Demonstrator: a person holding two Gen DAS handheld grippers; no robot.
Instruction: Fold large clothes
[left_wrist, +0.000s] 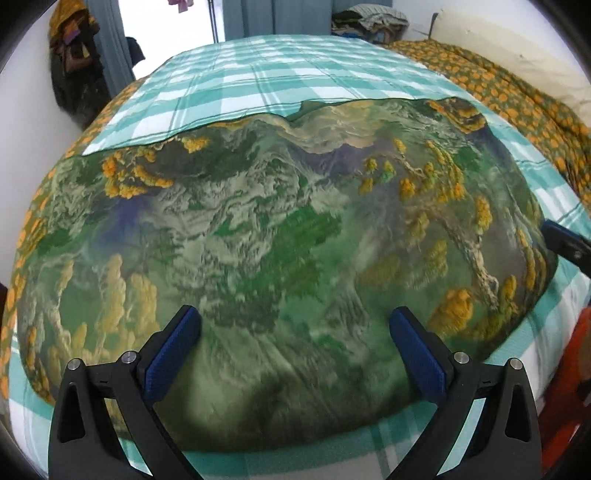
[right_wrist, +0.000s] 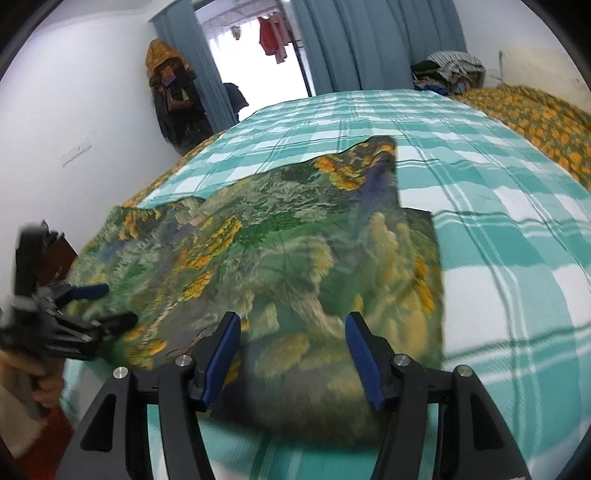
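The big green and yellow printed cloth (left_wrist: 280, 236) lies flat on the checked bed sheet (left_wrist: 258, 77), just ahead of both jaws. The left gripper (left_wrist: 295, 332) and right gripper (right_wrist: 291, 332) are wide open, holding nothing. The cloth looks soft and floppy, so pinch a corner.

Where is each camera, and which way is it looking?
Left wrist: sits on the left gripper, looking across the green-and-yellow landscape-print cloth on the teal checked bedsheet; its open blue-padded fingers show.
Right wrist: sits on the right gripper, facing the doorway; its open fingers, the left gripper and the person's hand show.
Both share cloth, bedsheet and blue curtains.
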